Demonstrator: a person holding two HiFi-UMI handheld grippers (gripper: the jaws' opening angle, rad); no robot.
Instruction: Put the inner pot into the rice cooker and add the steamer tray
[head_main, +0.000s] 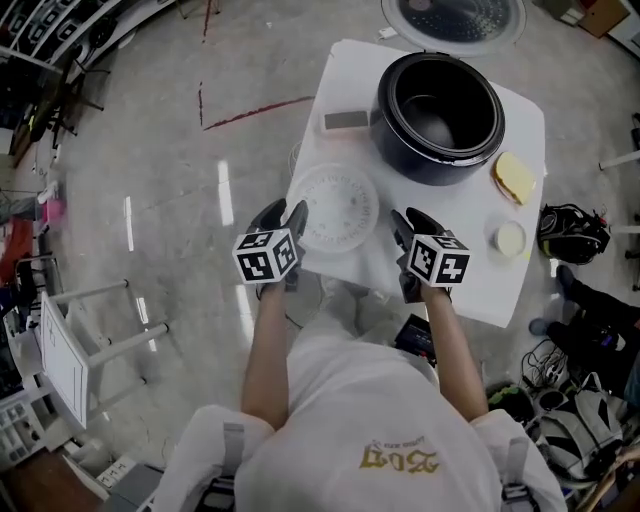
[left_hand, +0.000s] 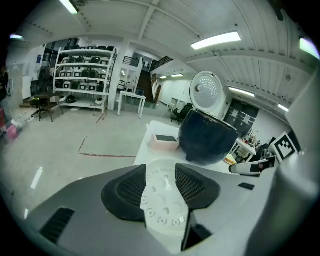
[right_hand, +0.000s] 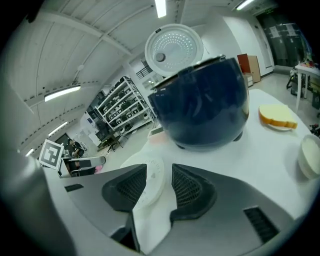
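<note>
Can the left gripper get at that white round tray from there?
Probably yes: the left gripper has its jaws apart right at the steamer tray's left rim, and nothing on the table lies between them.

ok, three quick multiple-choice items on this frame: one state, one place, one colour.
1. The cooker's lid is: A) shut; B) taken off; C) open.
2. The tray lies: A) on the table, between the left gripper and the right gripper; B) in the cooker; C) on the floor.
3. The sponge is: A) red; B) yellow; C) green.

1 C: the lid stands swung back behind the cooker.
2 A: the tray rests flat on the table in front of the cooker, with a gripper at each side.
3 B: it shows yellow to the right of the cooker.
</note>
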